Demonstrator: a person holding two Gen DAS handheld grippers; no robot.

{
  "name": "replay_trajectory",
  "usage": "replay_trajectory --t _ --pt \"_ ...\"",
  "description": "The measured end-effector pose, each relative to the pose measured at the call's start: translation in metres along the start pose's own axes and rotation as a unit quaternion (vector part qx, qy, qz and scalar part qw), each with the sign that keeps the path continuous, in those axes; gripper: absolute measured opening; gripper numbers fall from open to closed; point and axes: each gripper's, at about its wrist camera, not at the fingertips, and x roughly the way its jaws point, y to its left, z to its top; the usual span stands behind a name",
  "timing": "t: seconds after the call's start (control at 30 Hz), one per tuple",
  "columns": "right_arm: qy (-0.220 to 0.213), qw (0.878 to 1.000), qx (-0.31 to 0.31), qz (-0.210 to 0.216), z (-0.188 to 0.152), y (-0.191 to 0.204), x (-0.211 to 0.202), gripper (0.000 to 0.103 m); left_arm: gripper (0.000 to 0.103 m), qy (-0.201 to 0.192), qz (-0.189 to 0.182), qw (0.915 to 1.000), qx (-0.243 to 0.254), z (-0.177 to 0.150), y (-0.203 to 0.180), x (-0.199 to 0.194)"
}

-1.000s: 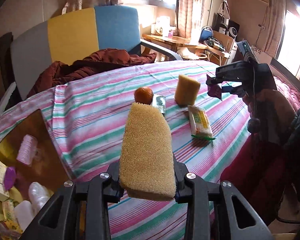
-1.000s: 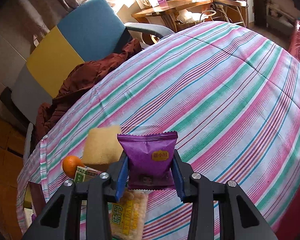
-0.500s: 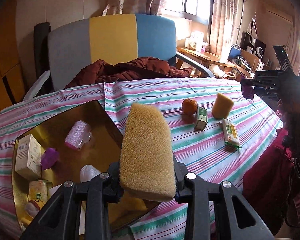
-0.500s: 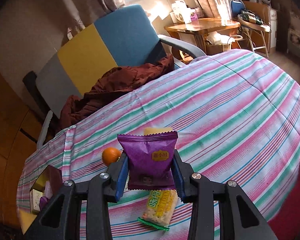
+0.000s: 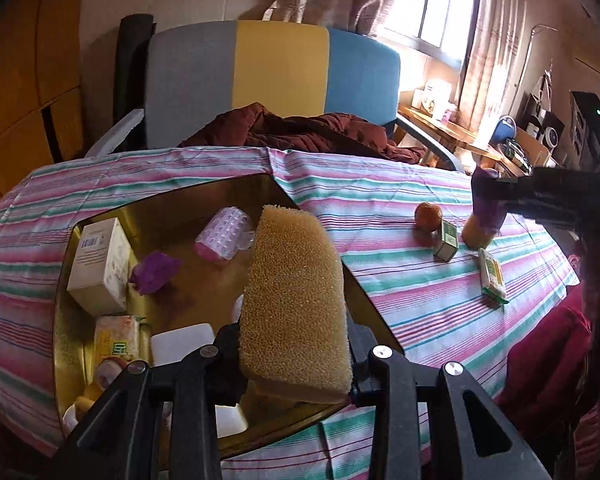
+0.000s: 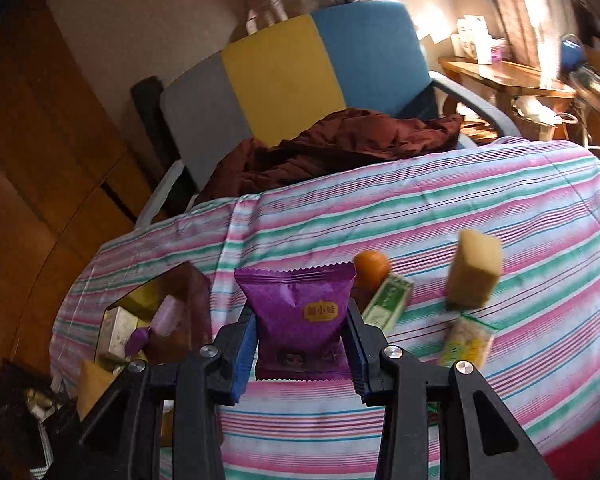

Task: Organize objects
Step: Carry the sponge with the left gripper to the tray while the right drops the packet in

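Note:
My left gripper is shut on a tan sponge and holds it above the gold tray. In the tray lie a white box, a purple wrapper, a pink roller and a yellow packet. My right gripper is shut on a purple snack packet; in the left wrist view that gripper hangs at the right, over the cloth. On the striped cloth stay an orange, a green box, a second sponge and a cracker packet.
A chair in grey, yellow and blue with a maroon jacket on its seat stands behind the table. The tray is at the left in the right wrist view. A wooden desk stands at the far right.
Both grippers have swung left across the table with their loads. The tray has come into full view under the left gripper's sponge, and the loose items have slid to the right in both views.

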Motion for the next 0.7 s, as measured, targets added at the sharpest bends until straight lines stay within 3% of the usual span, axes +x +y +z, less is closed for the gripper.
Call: replay_trajectory --t 0.2,0.37,0.53,0.7 --pt "0.057 0.994 -0.062 0.073 -0.035 0.067 0.038 0.041 0.035 -0.003 0.019 0.9954 -0.094 -0.008 0.07 -0.022" --pt "0.1 0.984 -0.096 0.116 -0.064 0.109 0.065 0.041 0.035 -0.009 0.014 0.9874 -0.157 -0.022 0.113 -0.041" --pt "0.13 0.97 -0.14 0.149 -0.087 0.144 0.08 0.041 0.035 -0.013 -0.004 0.9864 -0.164 -0.026 0.117 -0.045" --pt "0.153 0.963 -0.166 0.145 -0.107 0.163 0.097 0.043 0.035 -0.002 -0.033 0.9886 -0.147 -0.018 0.099 -0.03"
